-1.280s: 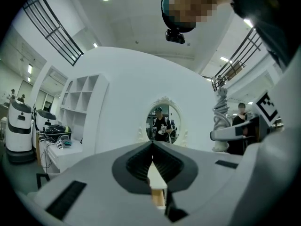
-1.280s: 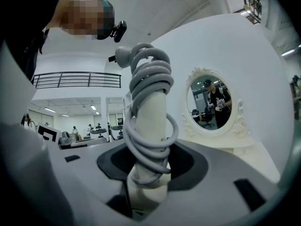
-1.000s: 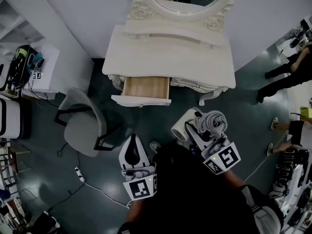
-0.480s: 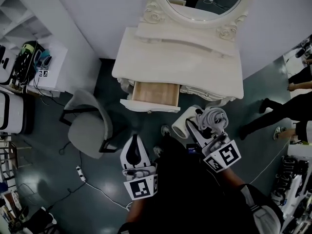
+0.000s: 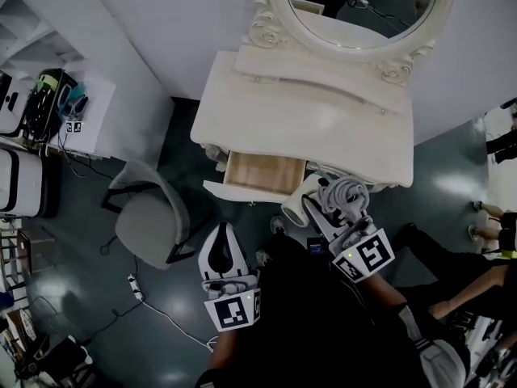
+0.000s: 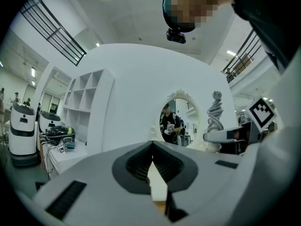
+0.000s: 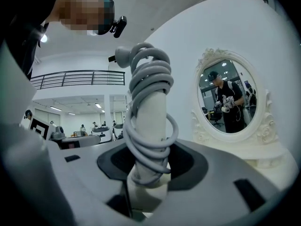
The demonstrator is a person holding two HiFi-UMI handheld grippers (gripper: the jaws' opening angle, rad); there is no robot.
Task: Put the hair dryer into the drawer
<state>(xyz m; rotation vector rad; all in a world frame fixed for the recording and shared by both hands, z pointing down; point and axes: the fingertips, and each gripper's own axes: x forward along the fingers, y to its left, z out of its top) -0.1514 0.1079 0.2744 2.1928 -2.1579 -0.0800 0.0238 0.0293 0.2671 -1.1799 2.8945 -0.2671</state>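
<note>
Covering one corner of the open drawer (image 5: 260,173), the cord-wrapped hair dryer (image 5: 299,208) is clamped in the right tool (image 5: 326,213); the left tool (image 5: 220,233) is clenched, empty.

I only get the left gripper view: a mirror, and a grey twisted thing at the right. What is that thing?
Observer: A hair dryer, its cord wound round the handle, clamped in the right gripper.
Operator: Where would it go?
Observer: The head view shows the drawer of the dressing table pulled out, its wooden bottom bare.
Operator: Anything standing nearby?
Observer: A grey chair stands left of the drawer, apart from it.
</note>
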